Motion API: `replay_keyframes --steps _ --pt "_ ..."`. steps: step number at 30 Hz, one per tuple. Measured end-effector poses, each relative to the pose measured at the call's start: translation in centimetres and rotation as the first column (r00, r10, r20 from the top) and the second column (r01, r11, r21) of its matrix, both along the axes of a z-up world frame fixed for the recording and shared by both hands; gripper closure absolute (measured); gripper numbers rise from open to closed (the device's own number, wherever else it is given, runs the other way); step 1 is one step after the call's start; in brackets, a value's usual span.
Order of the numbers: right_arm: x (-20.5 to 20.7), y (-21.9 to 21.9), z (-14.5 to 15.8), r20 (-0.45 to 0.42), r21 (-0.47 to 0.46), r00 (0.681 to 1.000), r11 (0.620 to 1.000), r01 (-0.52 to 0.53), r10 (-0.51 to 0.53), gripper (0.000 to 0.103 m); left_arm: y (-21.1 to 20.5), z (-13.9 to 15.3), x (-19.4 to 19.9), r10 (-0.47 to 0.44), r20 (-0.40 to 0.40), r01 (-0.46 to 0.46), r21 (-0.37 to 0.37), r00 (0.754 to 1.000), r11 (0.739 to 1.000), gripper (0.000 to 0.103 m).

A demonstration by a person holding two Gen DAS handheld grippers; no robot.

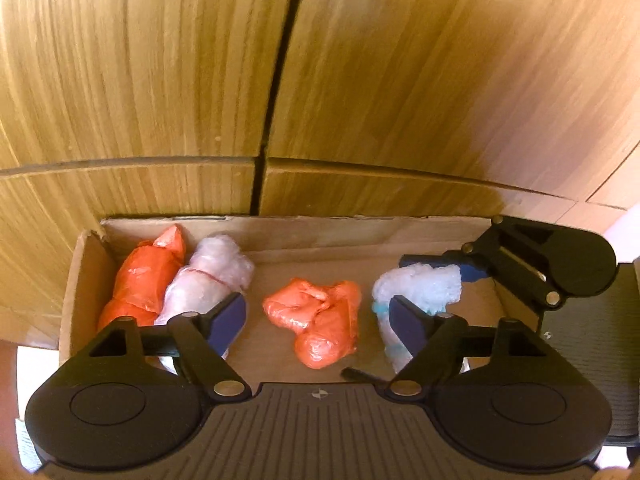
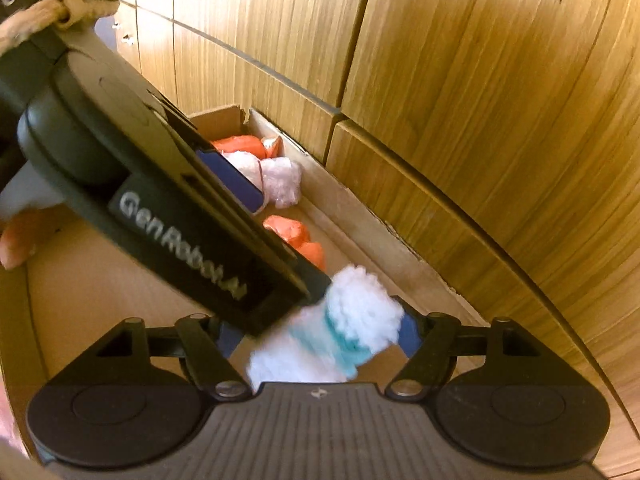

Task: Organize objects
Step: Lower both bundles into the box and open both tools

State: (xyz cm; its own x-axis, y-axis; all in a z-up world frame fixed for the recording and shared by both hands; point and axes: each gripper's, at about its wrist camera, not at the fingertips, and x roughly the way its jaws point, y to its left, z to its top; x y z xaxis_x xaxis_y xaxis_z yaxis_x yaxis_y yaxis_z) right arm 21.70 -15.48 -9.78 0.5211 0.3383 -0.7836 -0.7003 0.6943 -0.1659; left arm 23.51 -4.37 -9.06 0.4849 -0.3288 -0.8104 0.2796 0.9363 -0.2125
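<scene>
Wood-grain cabinet doors back the cardboard box [image 1: 280, 226]; the orange bundle [image 1: 316, 322] lies mid-floor, ahead between the released left fingers [image 1: 230, 316], long axis toward the near edge; the right fingers [image 2: 409, 334] straddle the white bundle [image 2: 356, 320], grip untellable.

My own left gripper [image 2: 256, 200] crosses the right wrist view and hides most of the cardboard box [image 2: 100, 280], covering parts of the orange bundle [image 2: 292, 232] and the pink-white bundle [image 2: 280, 180]. The white bundle with the teal band [image 2: 352, 332] is blurred, and my right pads' contact with it cannot be told. In the left wrist view my right gripper [image 1: 476, 268] is cut by the white bundle.
</scene>
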Motion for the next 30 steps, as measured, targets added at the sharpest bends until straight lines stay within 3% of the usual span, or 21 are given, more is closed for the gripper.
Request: replay_keyframes --steps 15,22,30 --pt "-3.4 -2.6 2.8 0.019 0.005 0.999 1.0 0.027 -0.027 0.028 0.3 1.7 -1.9 0.014 -0.001 -0.014 -0.035 1.0 0.999 0.018" --pt "-5.7 -2.9 2.8 -0.026 0.028 1.0 1.0 0.007 -0.007 0.026 1.2 2.8 -3.2 0.02 0.006 -0.019 -0.041 1.0 0.999 0.017" --pt "-5.3 -0.9 2.2 -0.039 0.05 0.999 0.999 0.015 -0.013 0.026 2.5 3.9 -5.0 0.018 0.019 -0.017 -0.037 1.0 0.999 0.016"
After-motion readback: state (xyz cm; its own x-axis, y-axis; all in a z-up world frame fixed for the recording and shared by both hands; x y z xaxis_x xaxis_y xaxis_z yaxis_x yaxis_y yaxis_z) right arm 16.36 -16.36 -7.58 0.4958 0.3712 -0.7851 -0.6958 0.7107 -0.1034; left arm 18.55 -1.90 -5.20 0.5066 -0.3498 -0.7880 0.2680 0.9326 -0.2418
